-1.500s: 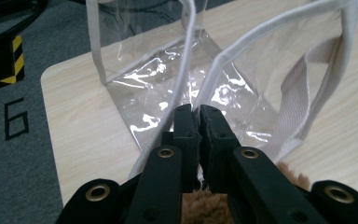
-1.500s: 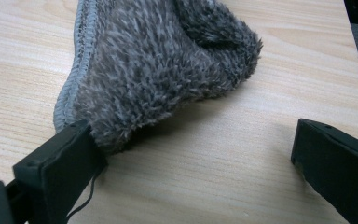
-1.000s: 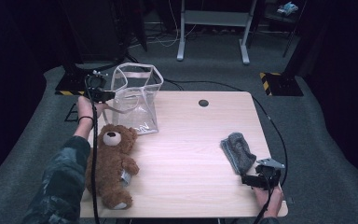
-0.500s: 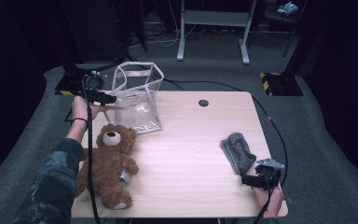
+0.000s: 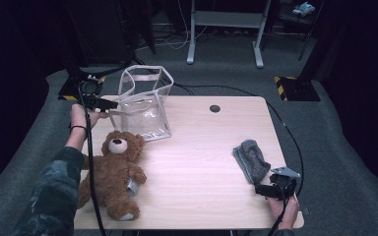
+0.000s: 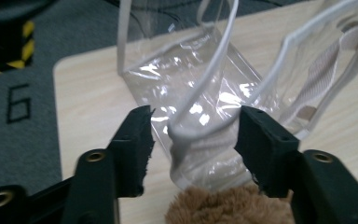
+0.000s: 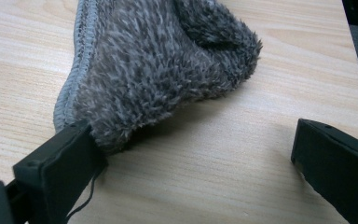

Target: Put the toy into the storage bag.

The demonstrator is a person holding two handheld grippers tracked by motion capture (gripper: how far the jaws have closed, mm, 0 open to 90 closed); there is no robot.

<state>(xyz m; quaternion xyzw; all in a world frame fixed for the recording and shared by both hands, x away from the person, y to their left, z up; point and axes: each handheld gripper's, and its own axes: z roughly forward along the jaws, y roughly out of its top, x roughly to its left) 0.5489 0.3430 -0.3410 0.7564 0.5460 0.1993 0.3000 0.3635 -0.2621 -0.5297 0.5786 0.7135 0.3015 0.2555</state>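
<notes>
Up by the far left corner of the table (image 5: 202, 142), my left gripper (image 5: 107, 104) sits right at the clear plastic bag (image 5: 145, 105). From my left gripper view, the bag's white-piped edge (image 6: 179, 140) stands between the 2 jaws, which are apart and not pressing on it. That bag is so see-through that its walls are hard to trace, mostly glare and creases. A brown fuzzy bit of the teddy bear (image 5: 113, 169) pokes in at the bottom there, cut off.

Compared with a second ago, my left jaws have let go and have just been easing back in a little, with the edge between them, and the hand has slid left.

Near the right front corner, my right gripper (image 5: 268, 191) has jaws wide apart, 1 touching the shaggy grey cloth (image 5: 251, 160).
</notes>
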